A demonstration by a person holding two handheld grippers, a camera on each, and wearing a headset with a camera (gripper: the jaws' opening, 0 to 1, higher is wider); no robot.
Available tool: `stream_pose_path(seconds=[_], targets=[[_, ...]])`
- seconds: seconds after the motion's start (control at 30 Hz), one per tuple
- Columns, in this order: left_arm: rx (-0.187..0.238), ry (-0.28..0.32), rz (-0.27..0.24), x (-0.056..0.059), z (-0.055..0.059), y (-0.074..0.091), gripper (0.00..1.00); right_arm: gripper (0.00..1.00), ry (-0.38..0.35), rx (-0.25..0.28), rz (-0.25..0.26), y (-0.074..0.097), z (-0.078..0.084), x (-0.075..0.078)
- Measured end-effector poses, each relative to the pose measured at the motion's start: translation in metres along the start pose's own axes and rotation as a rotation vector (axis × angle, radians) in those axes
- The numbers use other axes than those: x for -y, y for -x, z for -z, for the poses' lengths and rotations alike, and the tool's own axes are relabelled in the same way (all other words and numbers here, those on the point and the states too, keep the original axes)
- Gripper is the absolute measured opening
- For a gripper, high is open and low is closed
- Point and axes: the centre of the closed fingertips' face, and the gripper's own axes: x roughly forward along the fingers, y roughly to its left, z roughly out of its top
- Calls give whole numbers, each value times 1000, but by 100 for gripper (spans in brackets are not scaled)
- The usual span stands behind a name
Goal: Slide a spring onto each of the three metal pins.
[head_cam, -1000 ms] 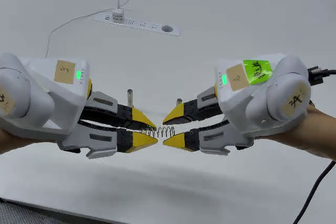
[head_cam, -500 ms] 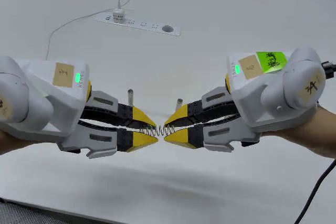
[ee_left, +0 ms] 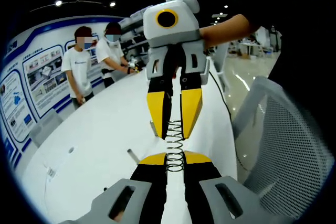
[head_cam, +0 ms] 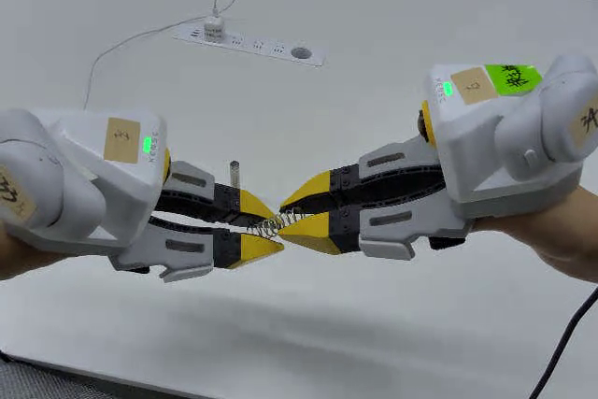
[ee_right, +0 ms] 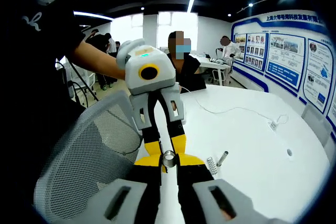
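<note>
Fingers (ee_left: 153,159) of the left gripper (ee_left: 174,162) are drawn narrow on one end of a spring (ee_left: 175,144). The right gripper (ee_right: 169,162) is pinched on the other end. The coil bridges the short gap between the two sets of yellow tips, above the table (head_cam: 392,81). In the head view the tips nearly meet nose to nose, with the right gripper angled down from the upper right.

Room is tight at the back, where a pin (head_cam: 234,173) stands upright just behind the left gripper's fingers. The left gripper view shows a near pin (ee_left: 133,156) and a far pin (ee_left: 154,128) left of the spring line. The far one is just beside the right gripper's yellow finger. In the right gripper view a loose spring (ee_right: 211,164) lies on the tabletop just beside another pin (ee_right: 223,158), to the right of the jaws. Toward the person, open tabletop runs to its near edge, where a mesh chair back (ee_left: 286,145) stands close.

The surface is plain white. A power strip (head_cam: 250,44) lies well away at the far side, with a white plug (head_cam: 214,25) in it and a white cable (head_cam: 140,36) trailing left. A black cable (head_cam: 561,352) runs past the table's right side. Beyond the table, people stand near blue-trimmed wall panels (ee_right: 294,61) under ceiling lights.
</note>
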Motion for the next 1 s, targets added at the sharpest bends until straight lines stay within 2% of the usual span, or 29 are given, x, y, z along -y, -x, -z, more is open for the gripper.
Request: stream_pose_path(seconds=[0.2, 0.4, 0.43, 0.47, 0.5, 0.53, 0.63, 0.7, 0.73, 0.8, 0.9, 1.0], targets=[[20, 44, 2, 4, -1, -1, 10, 11, -42, 41, -19, -5, -9, -5], [16, 54, -5, 4, 2, 0, 10, 11, -48, 41, -10, -8, -9, -4], [20, 64, -4, 3, 2, 1, 11, 11, -55, 43, -7, -8, -10, -4], [30, 99, 6, 5, 1, 1, 11, 10, -62, 46, -5, -8, -11, -3], [40, 131, -5, 2, 1, 1, 11, 10, -72, 46, 1, -8, -11, -3], [41, 114, -18, 0, 2, 2, 11, 10, -69, 46, 12, -8, -11, -1], [43, 134, -21, 0, 3, 2, 11, 10, -72, 37, 20, -9, -10, 1], [26, 111, -38, -3, 5, 3, 12, 10, -66, 34, 29, -10, -11, 2], [-22, 95, -42, -4, 13, 5, 12, 10, -67, 41, 30, -9, -13, 4], [-51, 73, -54, -6, 19, 6, 15, 10, -74, 54, 31, -6, -18, 6], [-39, 126, -75, -10, 22, 10, 24, 10, -58, 42, 54, -2, -20, 15], [-46, 133, -98, -14, 26, 15, 32, 10, -56, 38, 70, 2, -21, 23]])
